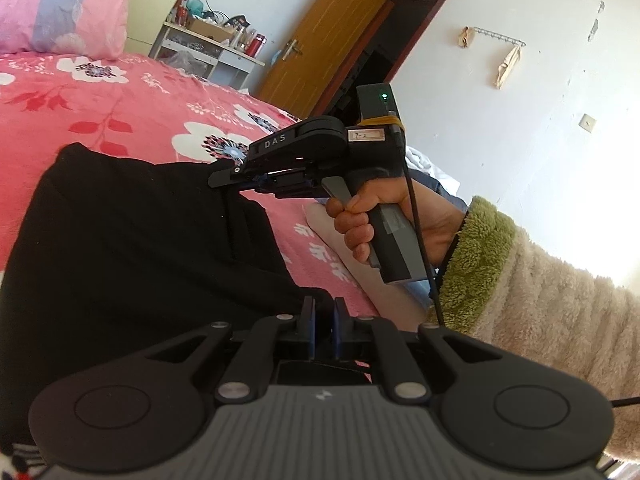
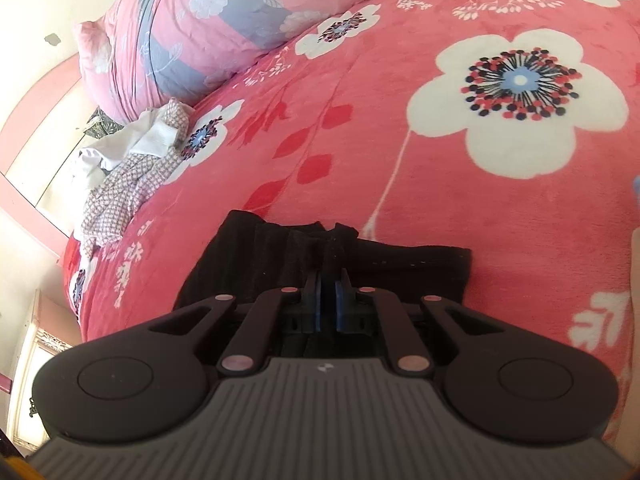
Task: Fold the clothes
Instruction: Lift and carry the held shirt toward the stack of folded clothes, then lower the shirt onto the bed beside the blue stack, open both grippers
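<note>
A black garment [image 1: 132, 240] lies on the pink flowered bedspread [image 1: 132, 108]. At the bottom of the left wrist view my left gripper [image 1: 324, 312] is shut on the garment's near edge, with dark cloth between its blue pads. Above it, a hand holds my right gripper [image 1: 221, 179], which pinches another part of the same garment and holds that edge up. In the right wrist view the right gripper [image 2: 329, 280] is shut on a bunched fold of the black garment [image 2: 260, 256], which hangs down onto the bedspread [image 2: 400, 128].
A pink and grey pillow [image 2: 208, 28] lies at the head of the bed, with a heap of checked and white clothes [image 2: 132, 160] beside it. A fleece sleeve [image 1: 540, 292] fills the right. Beyond the bed stand a cluttered white shelf [image 1: 208, 48] and a wooden door [image 1: 320, 40].
</note>
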### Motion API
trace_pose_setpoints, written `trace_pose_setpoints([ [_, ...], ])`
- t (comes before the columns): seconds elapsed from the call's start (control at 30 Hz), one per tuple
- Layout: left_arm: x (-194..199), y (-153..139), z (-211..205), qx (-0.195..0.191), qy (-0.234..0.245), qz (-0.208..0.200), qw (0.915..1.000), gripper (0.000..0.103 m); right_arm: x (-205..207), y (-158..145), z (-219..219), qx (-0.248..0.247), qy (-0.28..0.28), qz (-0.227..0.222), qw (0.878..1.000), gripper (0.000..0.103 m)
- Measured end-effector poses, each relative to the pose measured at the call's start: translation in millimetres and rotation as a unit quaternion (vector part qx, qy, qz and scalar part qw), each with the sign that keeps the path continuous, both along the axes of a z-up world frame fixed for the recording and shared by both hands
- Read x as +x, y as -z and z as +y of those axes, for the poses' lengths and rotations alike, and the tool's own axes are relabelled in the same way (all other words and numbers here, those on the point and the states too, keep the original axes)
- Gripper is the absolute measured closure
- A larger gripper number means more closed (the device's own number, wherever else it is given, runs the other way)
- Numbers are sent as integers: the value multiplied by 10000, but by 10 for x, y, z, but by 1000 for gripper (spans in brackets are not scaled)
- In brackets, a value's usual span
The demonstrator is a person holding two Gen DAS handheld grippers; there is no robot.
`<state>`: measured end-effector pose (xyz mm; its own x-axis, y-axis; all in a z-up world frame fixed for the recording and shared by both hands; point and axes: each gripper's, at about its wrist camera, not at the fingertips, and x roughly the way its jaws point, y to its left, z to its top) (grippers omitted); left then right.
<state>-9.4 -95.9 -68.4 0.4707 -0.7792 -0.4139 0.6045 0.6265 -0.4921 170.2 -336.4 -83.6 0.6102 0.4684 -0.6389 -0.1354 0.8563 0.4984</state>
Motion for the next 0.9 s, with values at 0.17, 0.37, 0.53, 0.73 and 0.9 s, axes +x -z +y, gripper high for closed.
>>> trace_pose_setpoints([
  [0.17,-42,-51,-50,94,141,-39,9998,94,-22,63,-121,134,65,-13,9999,99],
  [0.37,-43,-68,-122,186,305,-95,9993,94,-61,48,-256,194,117,-127,9997,99],
  [0.53,-19,2,-125,295,382,37,9988,94,-65,123,-318,150,133,-48,9998,100],
  [0.73,19,39,-112,312,416,120,9986,94,-95,171,-381,194,202,-90,9996,100],
  [0.9,93,143,-153,418,471,331,9975,92,-107,231,-421,-86,302,-71,9995,99],
])
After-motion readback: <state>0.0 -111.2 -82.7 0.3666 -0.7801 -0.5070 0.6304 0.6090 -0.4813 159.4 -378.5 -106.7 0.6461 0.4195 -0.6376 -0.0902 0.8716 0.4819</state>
